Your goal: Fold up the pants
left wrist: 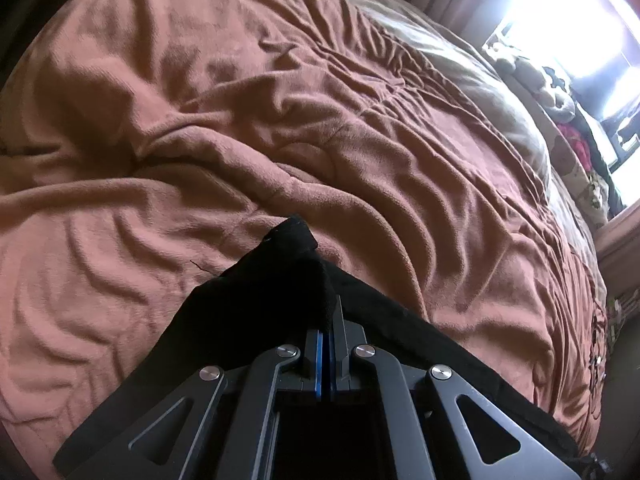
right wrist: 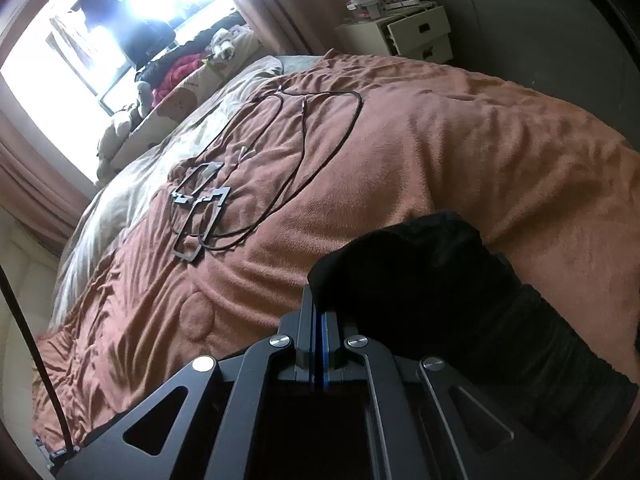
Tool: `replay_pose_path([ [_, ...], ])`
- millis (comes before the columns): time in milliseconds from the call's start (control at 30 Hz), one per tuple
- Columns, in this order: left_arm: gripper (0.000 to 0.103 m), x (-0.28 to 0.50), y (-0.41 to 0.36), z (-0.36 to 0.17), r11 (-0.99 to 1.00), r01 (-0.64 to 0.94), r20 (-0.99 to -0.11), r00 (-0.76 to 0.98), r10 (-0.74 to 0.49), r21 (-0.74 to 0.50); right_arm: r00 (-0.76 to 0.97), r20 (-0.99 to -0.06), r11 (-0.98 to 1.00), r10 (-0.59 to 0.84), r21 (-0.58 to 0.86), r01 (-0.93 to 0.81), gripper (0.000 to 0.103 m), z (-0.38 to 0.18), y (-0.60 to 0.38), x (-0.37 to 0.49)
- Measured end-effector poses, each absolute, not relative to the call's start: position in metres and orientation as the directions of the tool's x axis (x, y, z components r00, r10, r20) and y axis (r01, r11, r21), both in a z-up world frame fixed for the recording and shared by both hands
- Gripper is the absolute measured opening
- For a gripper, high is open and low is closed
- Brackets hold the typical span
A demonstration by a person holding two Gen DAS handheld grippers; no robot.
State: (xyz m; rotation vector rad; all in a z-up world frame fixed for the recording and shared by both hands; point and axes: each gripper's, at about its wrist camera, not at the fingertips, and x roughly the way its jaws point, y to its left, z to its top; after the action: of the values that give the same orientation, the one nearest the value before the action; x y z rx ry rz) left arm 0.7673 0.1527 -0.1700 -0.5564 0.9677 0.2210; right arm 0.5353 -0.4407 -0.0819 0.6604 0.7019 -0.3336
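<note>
Both tools clamp the black fabric pants (left wrist: pixel 248 280): left tool (left wrist: pixel 325 316) and right tool (right wrist: pixel 320 320) fully closed on separate edges, apparently carrying them over the rust-brown fleece bed (left wrist: pixel 240 100) for laying flat.

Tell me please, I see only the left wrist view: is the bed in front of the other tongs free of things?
Observer: No. In the right wrist view a black cable lies in loops on the brown blanket.
Operator: Is anything else lying there?
Observer: Yes, flat grey frame-shaped parts lie on the blanket by the cable's loops.
Operator: Do the right tongs hold the pants?
Observer: The right tongs are shut, with the black pants bunched at their tips.
</note>
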Motion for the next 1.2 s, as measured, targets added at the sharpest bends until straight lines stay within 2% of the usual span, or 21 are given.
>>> replay_pose_path([
  [100,0.005,0.775,0.15,-0.174,0.858,-0.385,-0.839,0.536,-0.092,-0.34,0.724,-0.685,0.753,-0.084,0.432,0.496,0.0,-0.083,-0.441,0.538],
  [167,0.015,0.778,0.151,-0.173,0.862,-0.367,-0.84,0.529,-0.116,-0.35,0.701,-0.707,0.76,-0.088,0.408,0.507,0.0,-0.089,-0.44,0.545],
  [200,0.033,0.778,0.152,-0.17,0.865,-0.352,-0.834,0.537,-0.126,-0.358,0.697,-0.712,0.761,-0.089,0.403,0.509,0.002,-0.091,-0.44,0.546],
  [233,0.061,0.777,0.155,-0.163,0.868,-0.34,-0.824,0.552,-0.127,-0.361,0.691,-0.718,0.763,-0.087,0.397,0.509,0.004,-0.091,-0.441,0.548],
  [267,0.074,0.776,0.156,-0.158,0.87,-0.333,-0.816,0.564,-0.125,-0.363,0.69,-0.719,0.767,-0.084,0.395,0.506,0.011,-0.091,-0.442,0.549],
  [300,0.091,0.773,0.158,-0.151,0.873,-0.323,-0.805,0.581,-0.122,-0.365,0.693,-0.716,0.769,-0.083,0.396,0.502,0.028,-0.089,-0.442,0.548],
  [333,0.094,0.771,0.16,-0.145,0.876,-0.312,-0.793,0.597,-0.121,-0.369,0.702,-0.708,0.77,-0.076,0.405,0.493,0.04,-0.087,-0.443,0.546],
  [367,0.094,0.768,0.162,-0.137,0.879,-0.294,-0.781,0.61,-0.129,-0.375,0.716,-0.694,0.773,-0.073,0.414,0.48,0.059,-0.083,-0.443,0.543],
  [400,0.094,0.766,0.163,-0.134,0.881,-0.291,-0.783,0.608,-0.131,-0.373,0.724,-0.685,0.779,-0.078,0.412,0.473,0.063,-0.078,-0.442,0.537],
  [567,0.094,0.744,0.168,-0.122,0.894,-0.272,-0.782,0.61,-0.127,-0.357,0.748,-0.663,0.799,-0.028,0.435,0.415,0.063,-0.068,-0.438,0.508],
  [867,0.093,0.68,0.183,-0.105,0.905,-0.251,-0.782,0.611,-0.127,-0.344,0.726,-0.686,0.831,0.039,0.427,0.358,0.063,-0.061,-0.44,0.439],
  [900,0.091,0.671,0.184,-0.103,0.905,-0.25,-0.78,0.613,-0.127,-0.344,0.725,-0.687,0.836,0.042,0.422,0.351,0.063,-0.058,-0.438,0.433],
  [1033,0.072,0.639,0.19,-0.1,0.901,-0.249,-0.785,0.603,-0.142,-0.355,0.717,-0.695,0.858,0.052,0.399,0.324,0.063,-0.049,-0.433,0.404],
  [1200,0.069,0.602,0.197,-0.105,0.881,-0.273,-0.791,0.589,-0.165,-0.387,0.715,-0.694,0.86,0.078,0.411,0.304,0.063,-0.044,-0.43,0.376],
])
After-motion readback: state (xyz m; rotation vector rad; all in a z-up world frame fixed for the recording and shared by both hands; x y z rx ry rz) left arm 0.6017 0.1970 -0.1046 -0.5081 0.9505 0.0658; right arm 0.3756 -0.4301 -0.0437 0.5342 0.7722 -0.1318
